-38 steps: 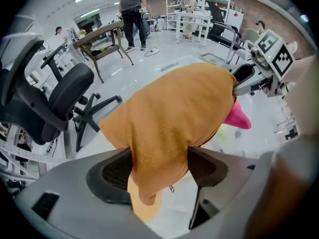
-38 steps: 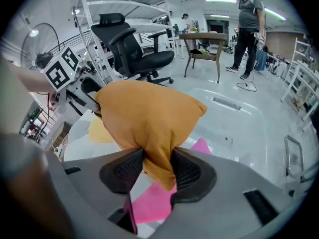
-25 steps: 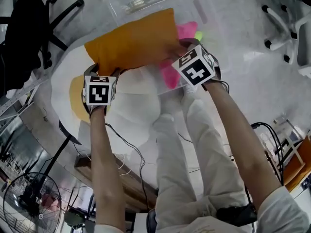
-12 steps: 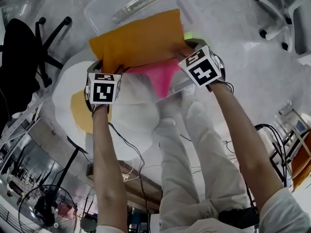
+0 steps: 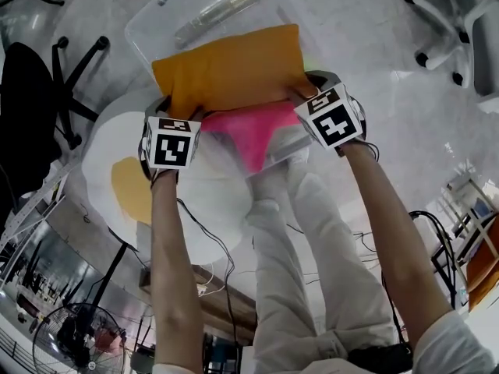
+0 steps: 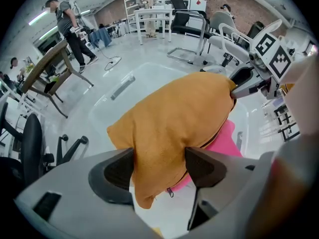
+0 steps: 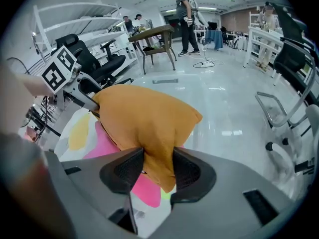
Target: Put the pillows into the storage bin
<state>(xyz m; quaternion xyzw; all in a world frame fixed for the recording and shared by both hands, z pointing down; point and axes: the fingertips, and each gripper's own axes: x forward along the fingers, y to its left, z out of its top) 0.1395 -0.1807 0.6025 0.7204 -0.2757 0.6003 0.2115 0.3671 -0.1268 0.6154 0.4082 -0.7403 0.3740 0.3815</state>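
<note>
An orange pillow [image 5: 230,68] hangs stretched between my two grippers over the clear storage bin [image 5: 148,23]. My left gripper [image 5: 189,115] is shut on its left corner; its jaws squeeze the orange pillow [image 6: 172,121] on both sides. On the right corner, my right gripper [image 5: 300,92] is shut on the orange pillow [image 7: 144,116] too. A pink pillow [image 5: 253,127] lies inside the bin below the orange one, pink pillow [image 6: 227,141] showing under its edge, with a scrap of yellow-green beside the pink pillow [image 7: 139,188].
A round white table [image 5: 203,201] with a yellow pillow [image 5: 131,187] on it stands just left of the bin. Office chairs [image 5: 47,76] stand on the pale floor at left and right. The person's legs [image 5: 312,240] are below the bin.
Both grippers carried the orange pillow farther over the bin and a little lower. More of the pink pillow shows beneath it now.
</note>
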